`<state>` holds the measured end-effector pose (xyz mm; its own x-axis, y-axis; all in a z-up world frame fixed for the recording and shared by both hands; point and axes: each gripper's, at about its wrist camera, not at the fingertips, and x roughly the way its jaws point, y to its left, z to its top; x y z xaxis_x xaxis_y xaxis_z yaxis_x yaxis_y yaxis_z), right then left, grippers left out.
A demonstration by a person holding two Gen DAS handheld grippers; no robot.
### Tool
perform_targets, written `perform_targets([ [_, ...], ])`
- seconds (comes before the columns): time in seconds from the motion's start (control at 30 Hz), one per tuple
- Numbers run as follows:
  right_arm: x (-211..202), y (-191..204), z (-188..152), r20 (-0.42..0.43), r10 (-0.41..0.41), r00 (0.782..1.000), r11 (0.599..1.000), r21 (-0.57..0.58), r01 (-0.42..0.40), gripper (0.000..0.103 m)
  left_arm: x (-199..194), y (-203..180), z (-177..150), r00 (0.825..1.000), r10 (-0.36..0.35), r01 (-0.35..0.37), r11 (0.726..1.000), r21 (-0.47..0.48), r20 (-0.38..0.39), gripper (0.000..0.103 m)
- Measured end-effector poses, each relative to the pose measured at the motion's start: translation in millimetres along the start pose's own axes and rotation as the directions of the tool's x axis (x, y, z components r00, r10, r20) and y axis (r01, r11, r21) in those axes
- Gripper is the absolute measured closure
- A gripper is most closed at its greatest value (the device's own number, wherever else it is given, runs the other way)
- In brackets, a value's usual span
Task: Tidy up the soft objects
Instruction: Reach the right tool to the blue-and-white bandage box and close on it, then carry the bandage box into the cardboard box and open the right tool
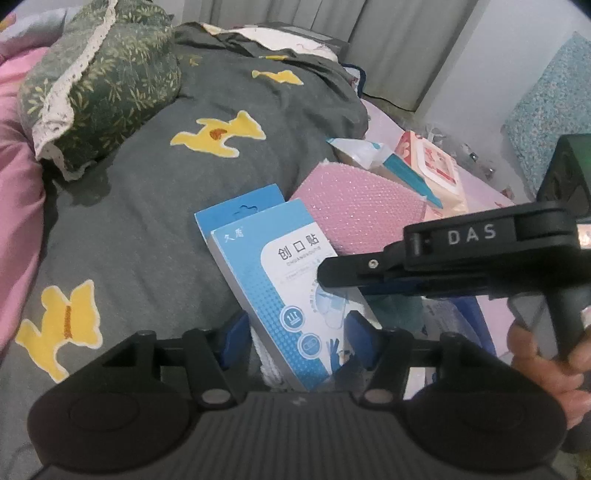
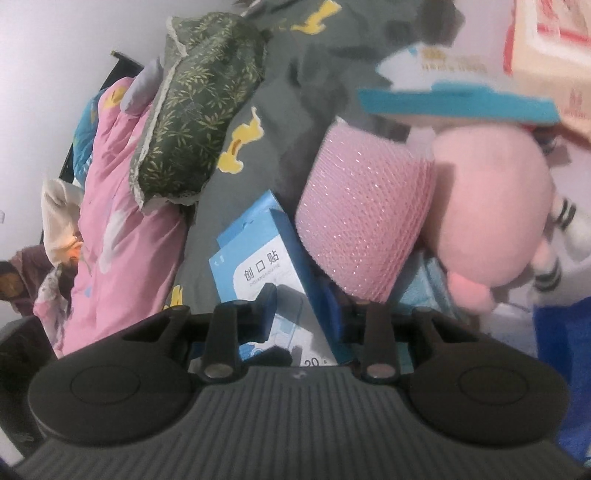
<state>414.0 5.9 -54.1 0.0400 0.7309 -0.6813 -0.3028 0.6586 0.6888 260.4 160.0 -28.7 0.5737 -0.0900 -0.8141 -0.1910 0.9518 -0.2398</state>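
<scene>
A blue and white bandage box (image 1: 280, 280) lies on the grey quilt (image 1: 147, 221) between the blue pads of my left gripper (image 1: 299, 341), whose jaws stand apart around its near end. My right gripper (image 1: 332, 273) reaches in from the right over the box, and its jaws look closed in the left wrist view. In the right wrist view the same box (image 2: 258, 273) sits between the right gripper's (image 2: 301, 314) pads. A pink mesh sponge (image 2: 362, 218) and a pink plush toy (image 2: 487, 206) lie just right of the box.
A green leaf-print pillow (image 1: 99, 85) and a pink quilt (image 1: 14, 192) lie at the left. A wet wipes pack (image 1: 432, 166) and a teal-edged packet (image 1: 373, 155) lie beyond the sponge (image 1: 354, 218). Grey curtains (image 1: 332, 22) hang behind the bed.
</scene>
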Motion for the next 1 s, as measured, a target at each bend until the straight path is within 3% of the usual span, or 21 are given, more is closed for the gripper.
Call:
perform_targets([
  [0.33,-55,31,-10,0.068,0.076,0.995,0.997,-0.036,-0.074,0.077,-71,-32,2,0.99,0.005,-0.016,0.997,0.08,0.143,0.044],
  [0.63,-171,20,-61,0.198,0.122,0.973,0.992,-0.036,-0.117,0.077,-125,-116,-22,0.968,-0.092,0.042,0.976,0.212,0.232,0.044],
  [0.8,-253,-19,-110,0.307,0.098,0.946,0.994,0.011,-0.107,0.077,-135,-190,-42,0.951,-0.219,0.135,0.929,0.343,0.219,0.043],
  [1.0,-358,-88,-180,0.456,-0.017,0.89,0.989,0.141,-0.054,0.077,-115,-290,-67,0.92,-0.376,0.278,0.826,0.49,0.113,0.042],
])
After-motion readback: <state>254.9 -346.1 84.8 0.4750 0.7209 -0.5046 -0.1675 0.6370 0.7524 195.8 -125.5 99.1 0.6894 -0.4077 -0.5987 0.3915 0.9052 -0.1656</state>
